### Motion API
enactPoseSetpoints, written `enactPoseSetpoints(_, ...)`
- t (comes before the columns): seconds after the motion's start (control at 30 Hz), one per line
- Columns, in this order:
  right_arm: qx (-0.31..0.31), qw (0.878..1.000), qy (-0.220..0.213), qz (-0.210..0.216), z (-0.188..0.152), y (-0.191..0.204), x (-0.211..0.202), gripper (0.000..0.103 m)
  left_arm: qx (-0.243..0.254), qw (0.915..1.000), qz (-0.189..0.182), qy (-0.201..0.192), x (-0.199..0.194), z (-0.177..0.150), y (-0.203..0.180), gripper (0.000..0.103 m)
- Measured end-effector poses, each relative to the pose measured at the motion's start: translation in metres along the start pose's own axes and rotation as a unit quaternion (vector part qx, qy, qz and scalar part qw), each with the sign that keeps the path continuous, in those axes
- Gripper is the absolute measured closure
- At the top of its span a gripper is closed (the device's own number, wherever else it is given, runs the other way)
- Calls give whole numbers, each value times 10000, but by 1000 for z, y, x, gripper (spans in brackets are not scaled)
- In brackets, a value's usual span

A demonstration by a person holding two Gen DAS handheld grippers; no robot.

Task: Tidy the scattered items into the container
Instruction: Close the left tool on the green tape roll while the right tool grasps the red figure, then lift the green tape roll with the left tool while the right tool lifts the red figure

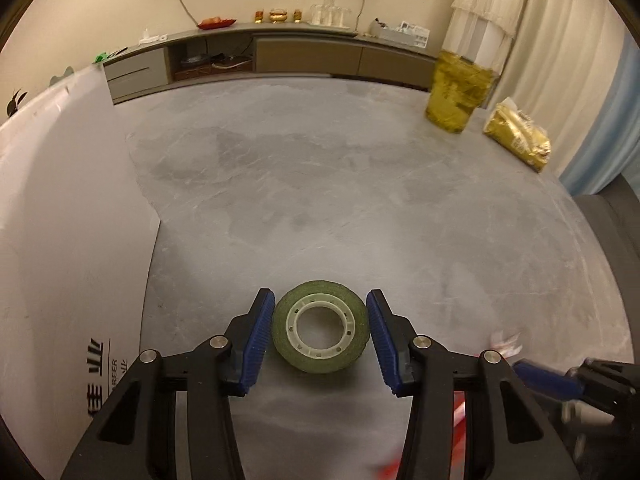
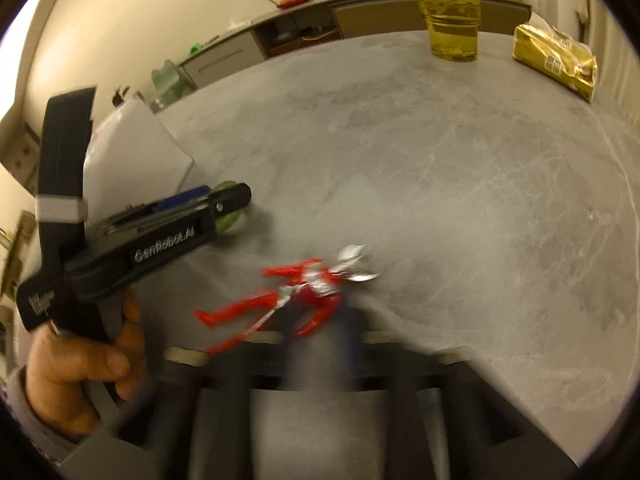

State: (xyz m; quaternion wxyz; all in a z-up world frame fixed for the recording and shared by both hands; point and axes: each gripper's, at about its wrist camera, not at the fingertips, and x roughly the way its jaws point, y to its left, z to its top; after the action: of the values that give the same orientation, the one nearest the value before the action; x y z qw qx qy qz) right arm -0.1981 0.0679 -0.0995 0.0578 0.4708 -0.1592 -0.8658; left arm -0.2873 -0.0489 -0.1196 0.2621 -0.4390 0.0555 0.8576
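Observation:
A green tape roll (image 1: 320, 330) with a white core lies flat on the grey table (image 1: 320, 184). My left gripper (image 1: 320, 312) is open, and its blue pads (image 1: 258, 340) straddle the roll with a thin gap on each side. In the right wrist view the left gripper (image 2: 228, 204) appears from the side, with the roll (image 2: 226, 222) peeking out beneath it. A red and silver toy figure (image 2: 304, 292) lies blurred on the table, right at the tips of my right gripper (image 2: 324, 320). Those fingers are motion-smeared. A yellow see-through container (image 2: 452, 20) stands at the far right.
A gold foil packet (image 2: 556, 60) lies to the right of the container (image 1: 456, 92). A white sheet (image 1: 60, 220) covers the table's left side. A hand (image 2: 80, 364) holds the left gripper's handle. Behind the table runs a low cabinet (image 1: 280, 52).

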Motion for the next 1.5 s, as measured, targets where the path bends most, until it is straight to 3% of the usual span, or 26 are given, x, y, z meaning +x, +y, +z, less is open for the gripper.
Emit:
enactPoseSetpoints(0.17,98,9999,58,128,1,-2,2,96,5,9999,17,-140,-15,0,-2,54)
enactPoseSetpoints(0.2,150,9997,74,162,0,-2,3,89,-18,9999,52,-132,-17,0,0,54)
enactPoseSetpoints(0.23,211,9996,75,179,0,-2,3,65,-56,9999,87,-122,-18,-1,2,54)
enactPoseSetpoints(0.3,328,9992,59,202,-1,0,5,48,-141,9998,105,-95,-18,-3,6,54)
enactPoseSetpoints(0.43,4,10000,4,96,-2,21,20,47,-194,9997,145,65,-13,-13,4,54)
enactPoseSetpoints(0.53,-1092,9927,-72,-510,-3,43,25,45,-231,9993,-6,304,-9,-25,0,54)
enactPoseSetpoints(0.6,-1467,9842,-126,-982,1,41,21,45,-206,9990,-88,382,-11,-33,-5,54)
enactPoseSetpoints(0.67,-1387,9823,-175,-1249,6,28,16,45,-203,9990,-140,360,-14,-34,-6,54)
enactPoseSetpoints(0.8,-760,9933,-84,-865,7,10,13,45,-278,9989,-173,342,-17,-31,-4,54)
enactPoseSetpoints(0.9,-820,9916,-111,-998,2,14,20,43,-310,9986,-140,410,-13,-32,-4,54)
enactPoseSetpoints(1.0,-871,9906,-209,-1039,-1,16,20,48,-194,9991,-60,372,-11,-33,-7,54)
enactPoseSetpoints(1.03,-866,9912,-213,-979,0,16,19,64,-184,9992,-56,364,-11,-32,-6,54)
enactPoseSetpoints(1.07,-813,9922,-195,-926,1,15,18,71,-186,9991,-74,361,-11,-32,-6,54)
enactPoseSetpoints(1.1,-760,9929,-165,-897,1,12,19,94,-203,9991,-109,369,-11,-32,-6,54)
enactPoseSetpoints(1.5,-236,9984,-237,-445,5,2,4,95,-213,9994,-248,113,-27,-25,-8,54)
